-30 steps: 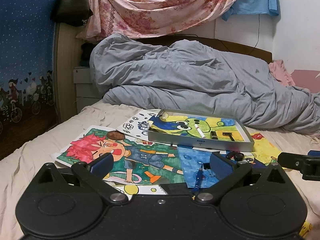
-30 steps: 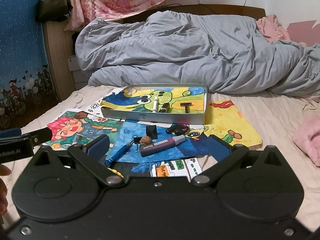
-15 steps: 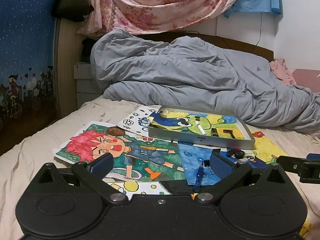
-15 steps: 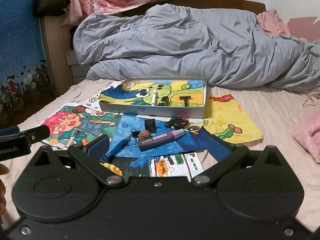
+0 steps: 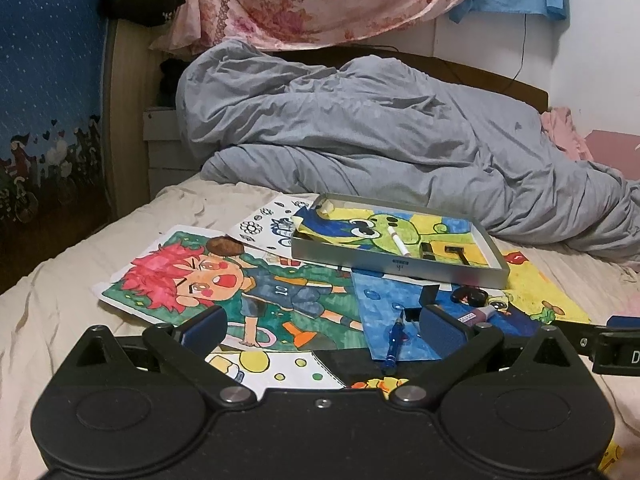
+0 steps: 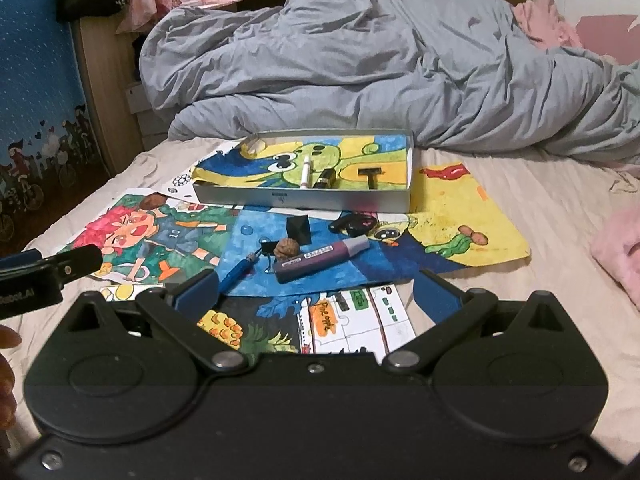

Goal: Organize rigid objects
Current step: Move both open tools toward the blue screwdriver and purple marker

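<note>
Both the left hand-held gripper [image 5: 322, 326] and the right hand-held gripper [image 6: 316, 290] hover with fingers apart, empty. The purple plastic marker [image 6: 322, 258] lies on loose drawings before the shallow grey metal tray [image 6: 304, 200]; pinching it may drag paper, nudging the brown walnut [image 6: 287, 248] away.

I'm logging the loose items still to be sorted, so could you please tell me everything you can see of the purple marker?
The purple marker is a thick plastic pen with a dark purple barrel, a white printed label along its side and a paler grey-lilac cap at its right end. It lies flat and slanted on the blue drawing, in front of the metal tray. The walnut sits close by its left end. No gripper touches it.
</note>
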{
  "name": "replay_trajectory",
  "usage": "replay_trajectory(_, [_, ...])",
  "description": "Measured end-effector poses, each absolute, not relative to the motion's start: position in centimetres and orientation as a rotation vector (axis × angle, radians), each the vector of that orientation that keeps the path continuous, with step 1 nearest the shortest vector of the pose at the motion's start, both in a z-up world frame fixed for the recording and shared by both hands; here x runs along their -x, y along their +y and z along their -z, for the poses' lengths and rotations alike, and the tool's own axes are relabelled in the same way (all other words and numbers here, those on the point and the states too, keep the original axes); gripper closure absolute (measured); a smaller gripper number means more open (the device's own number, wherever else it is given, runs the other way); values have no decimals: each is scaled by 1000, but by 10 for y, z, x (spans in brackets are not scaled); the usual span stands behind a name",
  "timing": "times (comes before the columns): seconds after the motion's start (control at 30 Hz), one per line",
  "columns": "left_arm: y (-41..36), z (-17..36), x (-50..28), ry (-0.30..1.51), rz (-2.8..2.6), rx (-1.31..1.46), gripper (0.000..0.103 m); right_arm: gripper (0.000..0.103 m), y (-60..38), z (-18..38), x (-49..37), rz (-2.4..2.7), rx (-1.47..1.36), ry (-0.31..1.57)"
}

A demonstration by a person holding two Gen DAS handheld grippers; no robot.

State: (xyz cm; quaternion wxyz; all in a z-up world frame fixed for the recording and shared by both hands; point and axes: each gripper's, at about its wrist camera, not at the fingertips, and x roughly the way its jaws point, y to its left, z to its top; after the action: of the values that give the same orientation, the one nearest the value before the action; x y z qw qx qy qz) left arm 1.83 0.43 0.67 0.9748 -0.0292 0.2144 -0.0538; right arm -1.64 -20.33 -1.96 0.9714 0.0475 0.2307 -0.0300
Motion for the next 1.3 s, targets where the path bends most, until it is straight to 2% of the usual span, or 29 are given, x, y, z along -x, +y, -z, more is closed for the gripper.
replay_trajectory(0.53, [0,-3,-48,482,156,77,1,0,-207,19,-4,66,-118,496])
replay_trajectory(1.3, [-14,34,-144,637,361,30,1,0,-225,23,-95,27,52,598])
